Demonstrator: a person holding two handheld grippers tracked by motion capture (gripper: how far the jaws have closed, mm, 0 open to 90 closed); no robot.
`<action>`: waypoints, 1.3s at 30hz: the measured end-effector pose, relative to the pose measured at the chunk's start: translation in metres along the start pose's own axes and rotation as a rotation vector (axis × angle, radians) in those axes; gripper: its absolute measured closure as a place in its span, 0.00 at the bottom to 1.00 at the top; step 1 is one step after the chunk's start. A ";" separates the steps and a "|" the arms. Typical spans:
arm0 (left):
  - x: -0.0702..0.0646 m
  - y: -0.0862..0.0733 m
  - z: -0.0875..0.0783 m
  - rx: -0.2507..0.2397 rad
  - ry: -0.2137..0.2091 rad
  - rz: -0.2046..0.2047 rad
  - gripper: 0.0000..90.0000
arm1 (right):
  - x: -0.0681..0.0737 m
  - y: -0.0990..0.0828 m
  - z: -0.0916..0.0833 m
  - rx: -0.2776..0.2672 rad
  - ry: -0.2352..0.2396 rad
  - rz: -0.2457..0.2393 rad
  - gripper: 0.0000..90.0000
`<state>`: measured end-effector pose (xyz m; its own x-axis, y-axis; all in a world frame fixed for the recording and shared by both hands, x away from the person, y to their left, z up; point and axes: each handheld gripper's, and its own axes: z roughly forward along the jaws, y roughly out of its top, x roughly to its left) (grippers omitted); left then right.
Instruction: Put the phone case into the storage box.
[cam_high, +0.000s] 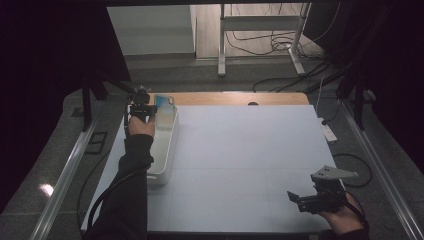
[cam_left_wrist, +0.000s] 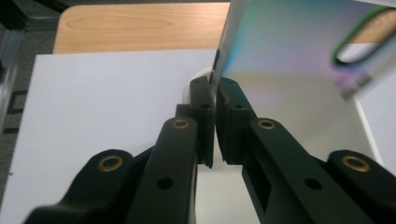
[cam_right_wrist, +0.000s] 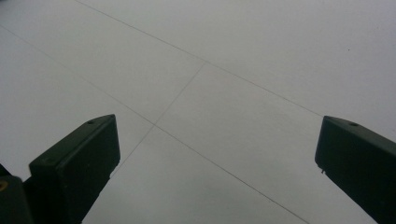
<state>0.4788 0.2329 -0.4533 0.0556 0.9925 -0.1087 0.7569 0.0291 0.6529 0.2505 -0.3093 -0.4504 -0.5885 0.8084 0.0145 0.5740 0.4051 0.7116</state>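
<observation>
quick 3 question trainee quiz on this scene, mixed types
1. True or false: the left tool is shut on the edge of the board.
2. The right tool is: A open over bare table, B shut on a cup, C inside the bin.
3. What long white container lies along the table's left edge?

Key: 1 true. 2 A. 3 the bin.

Left hand-held gripper reaches forward, jaws pinched; right hand-held gripper gapes wide.
</observation>
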 end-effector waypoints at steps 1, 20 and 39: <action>0.000 0.000 -0.001 -0.005 -0.002 0.001 0.93 | 0.000 0.000 0.000 -0.001 0.000 0.000 0.00; -0.002 -0.002 -0.004 -0.036 -0.074 0.030 0.79 | 0.000 0.000 0.000 -0.002 -0.001 -0.001 0.00; 0.003 -0.006 -0.019 -0.079 -0.163 0.051 0.64 | 0.000 0.000 0.000 0.001 -0.002 0.000 0.00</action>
<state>0.4621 0.2380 -0.4429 0.2018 0.9608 -0.1900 0.6974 -0.0047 0.7166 0.2505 -0.3090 -0.4504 -0.5877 0.8089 0.0130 0.5745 0.4059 0.7107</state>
